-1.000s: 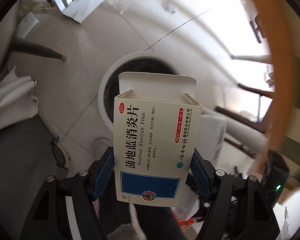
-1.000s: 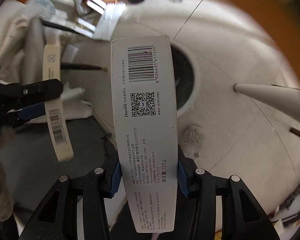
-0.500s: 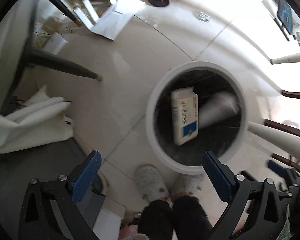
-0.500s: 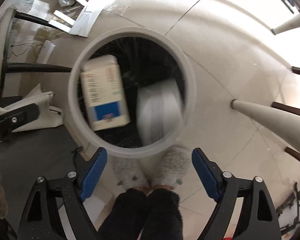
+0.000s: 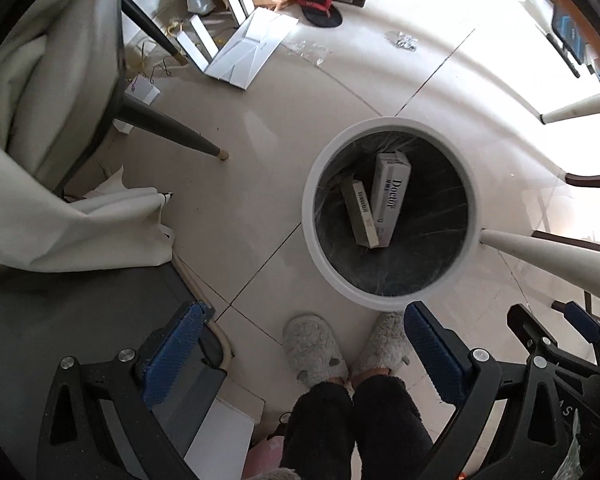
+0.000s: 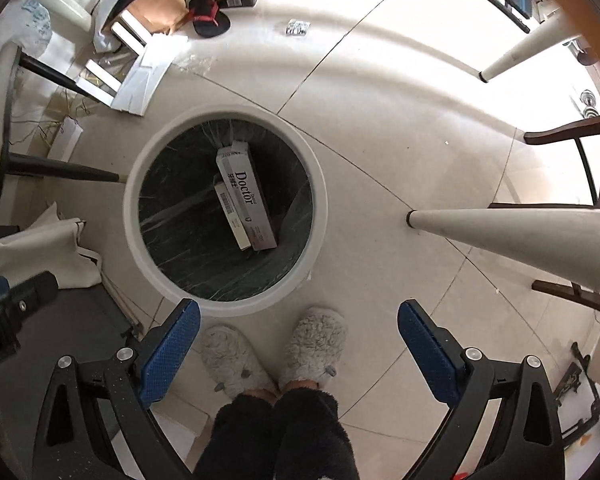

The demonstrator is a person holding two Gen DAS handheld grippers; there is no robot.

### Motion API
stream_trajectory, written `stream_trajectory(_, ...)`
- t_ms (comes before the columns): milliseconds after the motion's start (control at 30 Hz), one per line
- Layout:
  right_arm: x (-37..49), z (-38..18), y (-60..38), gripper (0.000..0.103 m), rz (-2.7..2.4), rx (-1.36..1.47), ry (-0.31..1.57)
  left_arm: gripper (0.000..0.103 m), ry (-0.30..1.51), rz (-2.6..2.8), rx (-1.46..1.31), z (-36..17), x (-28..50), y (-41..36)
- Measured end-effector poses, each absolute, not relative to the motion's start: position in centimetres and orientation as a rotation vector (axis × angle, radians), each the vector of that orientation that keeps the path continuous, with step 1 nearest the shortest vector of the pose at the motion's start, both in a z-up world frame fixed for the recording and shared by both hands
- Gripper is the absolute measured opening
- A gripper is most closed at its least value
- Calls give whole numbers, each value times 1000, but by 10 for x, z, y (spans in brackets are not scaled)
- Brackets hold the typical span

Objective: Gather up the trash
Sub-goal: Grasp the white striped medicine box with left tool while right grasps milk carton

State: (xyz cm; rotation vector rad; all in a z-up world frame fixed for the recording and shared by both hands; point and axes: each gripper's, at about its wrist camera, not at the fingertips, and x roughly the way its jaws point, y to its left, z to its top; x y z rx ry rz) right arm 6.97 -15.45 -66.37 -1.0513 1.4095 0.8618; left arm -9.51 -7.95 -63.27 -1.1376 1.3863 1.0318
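A round white trash bin (image 5: 310, 184) with a black liner stands on the tiled floor; it also shows in the right wrist view (image 6: 130, 216). Two boxes lie inside it side by side: a long grey "Doctor" toothpaste box (image 5: 390, 200) (image 6: 246, 196) and a cream medicine box (image 5: 360, 214) (image 6: 230, 216). My left gripper (image 5: 302, 354) is open and empty, held high above the floor just near of the bin. My right gripper (image 6: 298, 346) is open and empty, also above the bin's near rim.
The person's grey fluffy slippers (image 5: 314, 350) (image 6: 316, 346) stand by the bin. A white table leg (image 6: 500, 236) is at right, a dark chair leg (image 5: 168, 132) and white cloth (image 5: 60, 232) at left. Cardboard, white panels (image 5: 248, 50) and a red-black sandal (image 5: 318, 6) lie far back.
Both grippers opened and dropped their boxes; the medicine box and the toothpaste box fell into the bin and now lie still at its bottom. Both grippers rose.
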Motion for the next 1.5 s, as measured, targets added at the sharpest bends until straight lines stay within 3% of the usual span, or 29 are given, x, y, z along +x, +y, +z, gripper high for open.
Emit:
stream_trajectory(300, 58, -569, -162, 100, 895, -987, 1386, 103, 1360, 1047, -1118, -548, -103, -100)
stream_trajectory(767, 50, -376, -174, 100, 943, -847, 1435, 103, 1332, 1051, -1033, -375, -108, -108)
stream_trajectory(1067, 147, -242, -121, 100, 897, -613, 1351, 103, 1209, 1092, -877, -265, -45, -38)
stream_trajectory(1233, 233, -235, -75, 100, 792, -598, 1335, 103, 1210, 1097, -873, -259, 4, 39)
stream_trajectory(1500, 324, -307, -8, 100, 691, -637, 1488, 103, 1286, 1034, -1029, -302, 81, 146)
